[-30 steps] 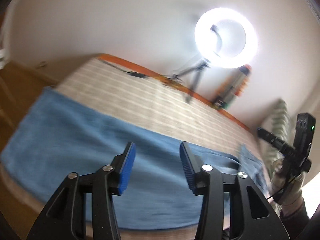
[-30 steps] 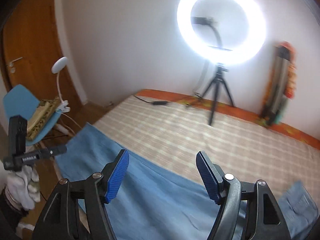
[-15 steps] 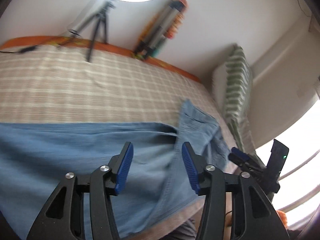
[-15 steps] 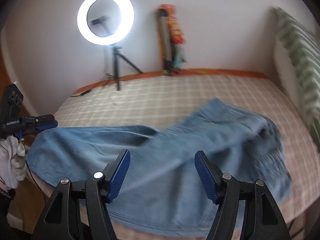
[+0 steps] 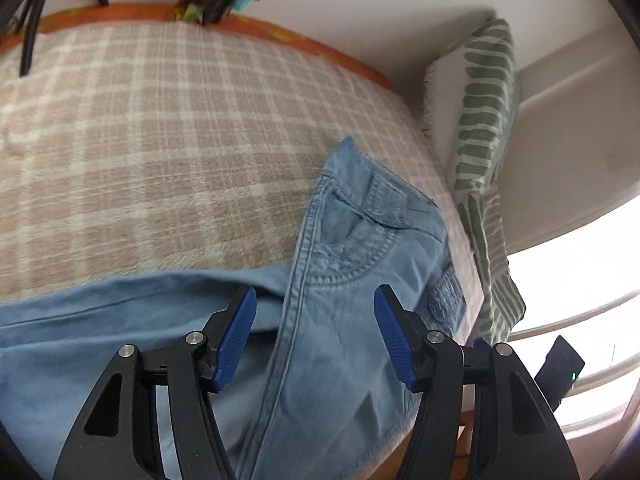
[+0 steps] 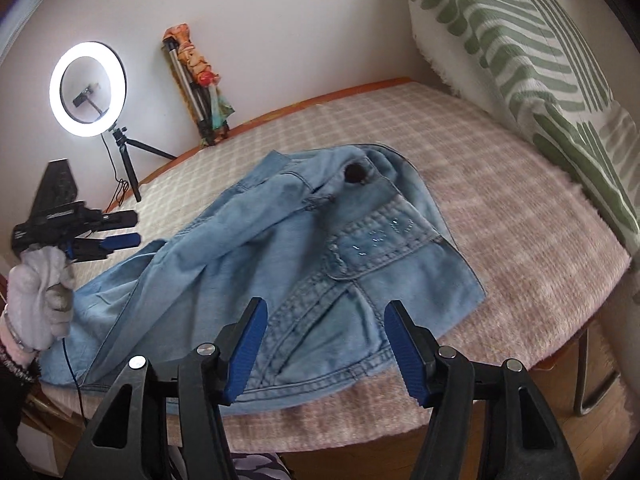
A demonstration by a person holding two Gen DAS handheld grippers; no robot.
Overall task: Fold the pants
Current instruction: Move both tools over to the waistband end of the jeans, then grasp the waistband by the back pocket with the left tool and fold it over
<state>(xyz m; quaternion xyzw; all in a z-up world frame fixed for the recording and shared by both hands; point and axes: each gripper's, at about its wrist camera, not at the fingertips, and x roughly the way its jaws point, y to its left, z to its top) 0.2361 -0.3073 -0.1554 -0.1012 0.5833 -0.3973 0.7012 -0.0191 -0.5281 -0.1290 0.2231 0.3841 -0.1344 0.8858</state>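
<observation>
- While the pants (image 6: 256, 248) lay rumpled on the checked bedcover (image 6: 500, 216), nothing was gripped.
- Left gripper (image 5: 314, 320): jaws parted, just widened, empty.
- Right gripper (image 6: 324, 334): jaws parted, just narrowed, empty.

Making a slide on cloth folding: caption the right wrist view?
Open right gripper hovers over rumpled blue pants on a checked bed, nothing held.

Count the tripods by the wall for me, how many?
2. One tripod stands on the bed holding the ring light; a folded tripod leans against the wall. Others may be hidden.
</observation>
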